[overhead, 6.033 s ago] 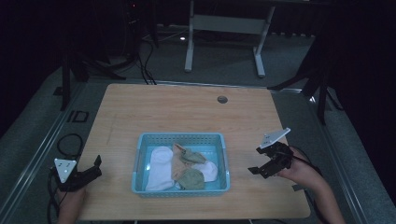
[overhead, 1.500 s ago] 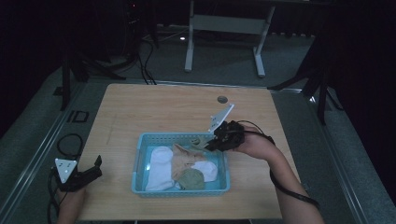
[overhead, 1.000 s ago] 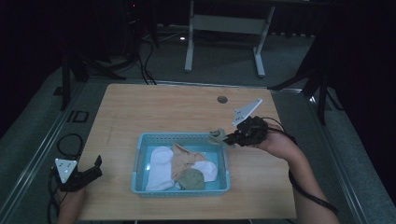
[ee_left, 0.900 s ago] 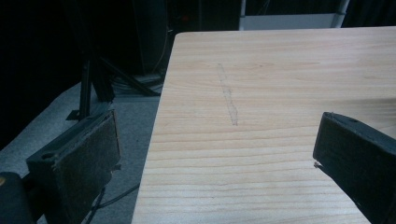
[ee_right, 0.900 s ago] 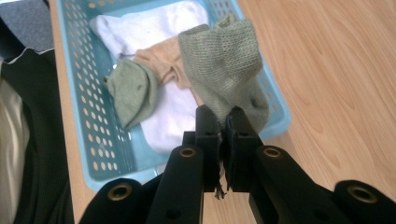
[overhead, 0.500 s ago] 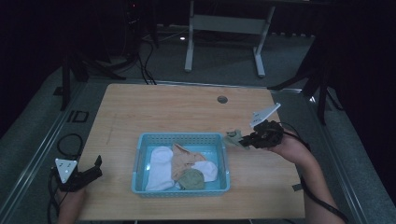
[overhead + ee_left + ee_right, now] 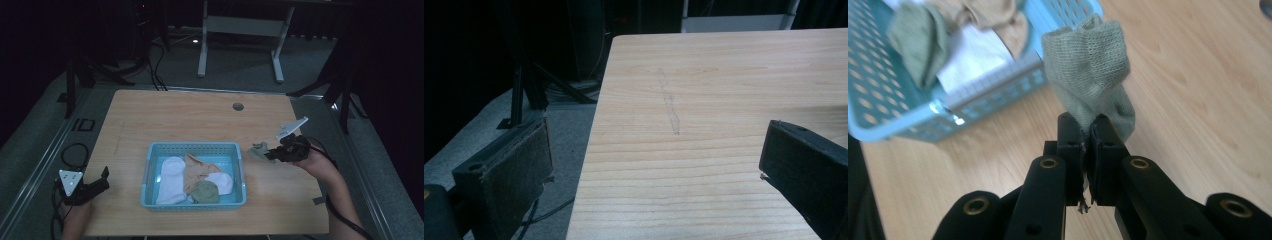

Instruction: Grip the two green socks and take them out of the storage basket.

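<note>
Right of the blue basket [image 7: 195, 150], from high up, the right gripper [image 7: 274, 152] pinches a green sock [image 7: 258, 149] above the table [image 7: 190, 117]. Far left of the basket, the left gripper [image 7: 659, 170] is spread wide, holding nothing. Up close, the sock [image 7: 1090, 65] looks soft, light and floppy; pinching a bunched fold seems best.

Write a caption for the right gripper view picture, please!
Right gripper pinching a green sock beside the blue basket.

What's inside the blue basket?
The blue basket holds socks: a white sock, a tan sock across the middle, an olive-green sock in front and another white one. Whatever lies beneath them is covered.
</note>
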Action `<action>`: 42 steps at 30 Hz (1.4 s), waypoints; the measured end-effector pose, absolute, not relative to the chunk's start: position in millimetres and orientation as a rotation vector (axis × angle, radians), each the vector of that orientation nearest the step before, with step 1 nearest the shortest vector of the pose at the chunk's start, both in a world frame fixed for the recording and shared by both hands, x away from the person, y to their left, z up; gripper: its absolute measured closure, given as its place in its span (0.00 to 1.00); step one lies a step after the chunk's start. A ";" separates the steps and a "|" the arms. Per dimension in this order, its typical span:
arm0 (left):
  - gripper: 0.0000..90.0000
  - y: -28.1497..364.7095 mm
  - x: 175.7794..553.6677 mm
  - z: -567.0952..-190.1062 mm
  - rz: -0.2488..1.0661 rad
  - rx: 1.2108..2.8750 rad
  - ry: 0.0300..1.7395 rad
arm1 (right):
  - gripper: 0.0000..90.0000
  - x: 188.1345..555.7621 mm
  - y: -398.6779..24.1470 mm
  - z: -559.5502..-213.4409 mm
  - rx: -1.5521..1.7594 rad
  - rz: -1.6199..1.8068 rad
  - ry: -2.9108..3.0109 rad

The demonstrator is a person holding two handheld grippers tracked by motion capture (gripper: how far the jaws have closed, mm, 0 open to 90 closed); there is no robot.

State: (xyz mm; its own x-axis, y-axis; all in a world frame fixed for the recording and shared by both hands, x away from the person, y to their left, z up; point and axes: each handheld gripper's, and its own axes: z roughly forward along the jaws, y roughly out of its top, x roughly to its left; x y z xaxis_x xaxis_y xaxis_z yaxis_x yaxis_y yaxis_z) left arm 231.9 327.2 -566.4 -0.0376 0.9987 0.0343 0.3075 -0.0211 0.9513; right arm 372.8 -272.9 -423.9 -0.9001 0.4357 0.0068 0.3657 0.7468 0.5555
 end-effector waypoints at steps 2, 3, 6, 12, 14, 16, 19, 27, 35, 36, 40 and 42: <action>0.00 327.2 231.9 -566.4 1.099 1.440 1.455 | 0.95 374.3 -276.4 -430.5 0.674 0.844 2.818; 0.00 327.3 231.9 -566.4 1.096 1.438 1.455 | 0.95 375.9 -280.5 -437.4 0.697 0.835 2.814; 0.00 327.3 231.9 -566.4 1.097 1.438 1.455 | 0.95 377.4 -284.7 -446.1 0.721 0.830 2.814; 0.00 327.4 231.9 -566.4 1.096 1.437 1.455 | 0.95 380.9 -293.6 -470.8 0.785 0.801 2.822; 0.00 327.4 231.9 -566.4 1.096 1.436 1.455 | 0.95 381.6 -296.2 -476.4 0.797 0.802 2.823; 0.00 327.3 231.9 -566.4 1.097 1.437 1.455 | 0.94 381.7 -297.7 -481.4 0.811 0.795 2.823; 0.00 327.3 231.9 -566.4 1.097 1.438 1.456 | 0.93 381.5 -299.0 -489.3 0.823 0.790 2.832; 0.00 327.3 231.9 -566.4 1.097 1.437 1.456 | 0.72 381.5 -297.2 -497.0 0.860 0.749 2.819; 0.00 327.4 231.9 -566.4 1.097 1.437 1.456 | 0.65 379.5 -297.7 -481.0 0.900 0.781 2.797; 0.00 327.4 231.9 -566.4 1.097 1.437 1.456 | 0.65 378.2 -296.9 -477.4 0.900 0.792 2.789; 0.00 327.3 232.0 -566.4 1.097 1.438 1.456 | 0.65 374.0 -291.2 -466.5 0.875 0.835 2.790; 0.00 327.3 231.9 -566.4 1.098 1.438 1.455 | 0.65 372.3 -286.8 -462.1 0.857 0.844 2.791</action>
State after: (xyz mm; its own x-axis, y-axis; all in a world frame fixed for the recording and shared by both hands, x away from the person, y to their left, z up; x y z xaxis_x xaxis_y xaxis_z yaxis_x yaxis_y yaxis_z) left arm 231.9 327.3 -566.4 -0.0370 0.9987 0.0342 0.3073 -0.0212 0.9514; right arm 372.3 -286.8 -462.1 -0.8362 0.5449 0.0619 0.4879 0.6878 0.5375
